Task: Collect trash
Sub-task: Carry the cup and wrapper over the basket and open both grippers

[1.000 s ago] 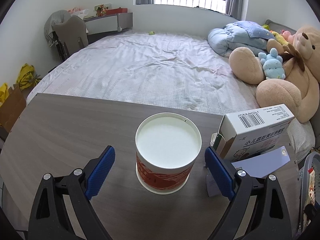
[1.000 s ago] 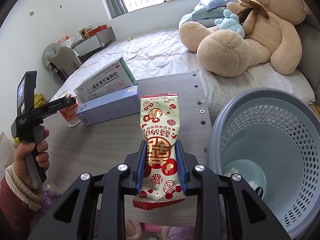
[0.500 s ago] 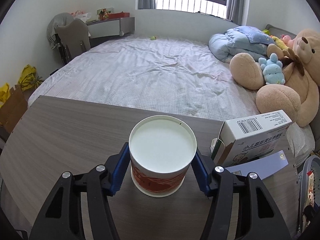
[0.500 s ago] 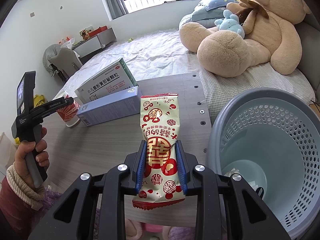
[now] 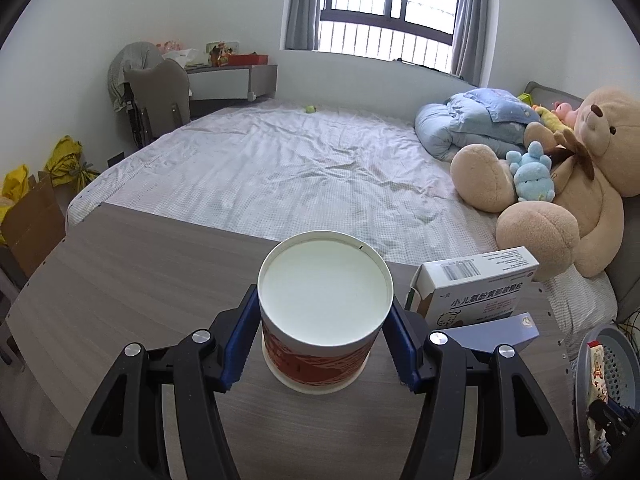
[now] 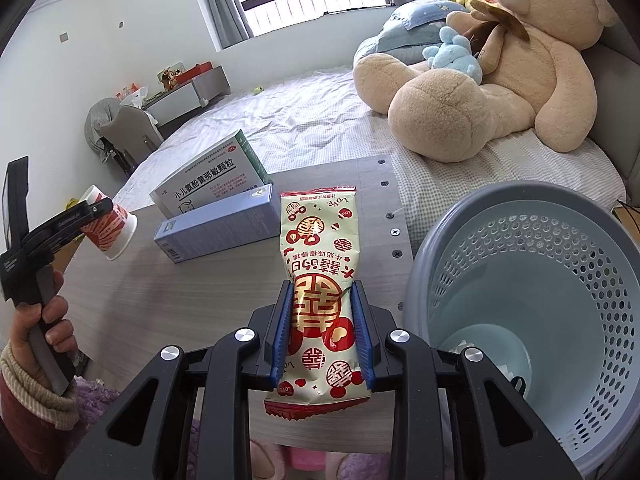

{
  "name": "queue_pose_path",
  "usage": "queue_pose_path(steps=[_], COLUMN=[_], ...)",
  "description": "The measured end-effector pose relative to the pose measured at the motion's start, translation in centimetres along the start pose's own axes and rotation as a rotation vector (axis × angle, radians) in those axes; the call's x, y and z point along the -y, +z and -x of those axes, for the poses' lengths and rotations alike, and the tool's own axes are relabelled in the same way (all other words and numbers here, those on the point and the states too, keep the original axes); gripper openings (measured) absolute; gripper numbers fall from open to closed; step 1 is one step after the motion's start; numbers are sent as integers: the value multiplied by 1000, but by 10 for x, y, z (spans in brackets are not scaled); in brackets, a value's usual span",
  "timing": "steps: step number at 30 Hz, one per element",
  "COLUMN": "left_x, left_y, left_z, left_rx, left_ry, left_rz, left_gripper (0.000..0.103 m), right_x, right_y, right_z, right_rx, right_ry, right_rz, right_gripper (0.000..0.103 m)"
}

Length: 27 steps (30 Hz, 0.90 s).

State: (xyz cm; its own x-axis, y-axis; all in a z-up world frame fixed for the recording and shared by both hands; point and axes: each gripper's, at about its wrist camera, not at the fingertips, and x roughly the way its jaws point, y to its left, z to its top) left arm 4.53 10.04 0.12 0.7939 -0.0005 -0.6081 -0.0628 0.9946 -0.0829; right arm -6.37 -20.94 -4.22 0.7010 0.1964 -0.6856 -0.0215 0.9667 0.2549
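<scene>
My left gripper point(image 5: 320, 340) is shut on a red and white paper cup point(image 5: 324, 320), held upside down and lifted off the wooden table point(image 5: 120, 280); in the right wrist view the cup point(image 6: 110, 228) hangs tilted in the air. My right gripper point(image 6: 322, 332) is shut on a cream and red snack wrapper point(image 6: 320, 276), held above the table edge just left of the blue-grey perforated basket point(image 6: 532, 248). Some white scraps lie at the basket's bottom.
A white medicine box point(image 6: 208, 180) and a pale blue box point(image 6: 218, 228) lie on the table point(image 6: 180, 292) between the grippers. A bed with a large teddy bear point(image 6: 500, 60) lies beyond. The basket point(image 5: 612, 392) stands right of the table.
My left gripper closed on the paper cup, then lifted it off the table and tilted it. My right gripper with the wrapper has barely moved.
</scene>
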Motion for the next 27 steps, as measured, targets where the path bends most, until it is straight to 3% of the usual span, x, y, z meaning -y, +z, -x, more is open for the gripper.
queue_pose_path(steps=[10,21,27], left_x=[87,209,259], left_y=[-5,-43,-67], left_z=[35,53,54], left_rx=[88,28,-1], left_ry=[-140,-411,-494], left_rz=[-164,-367,-470], left_gripper=[58,58,58], right_x=[28,85,118], right_y=[-4,-15,-21], right_z=[27,74,84], right_rx=[62,155,180], right_ry=[-66,-223,-274], right_rz=[-63,-180,-264], right_gripper=[28,28,28])
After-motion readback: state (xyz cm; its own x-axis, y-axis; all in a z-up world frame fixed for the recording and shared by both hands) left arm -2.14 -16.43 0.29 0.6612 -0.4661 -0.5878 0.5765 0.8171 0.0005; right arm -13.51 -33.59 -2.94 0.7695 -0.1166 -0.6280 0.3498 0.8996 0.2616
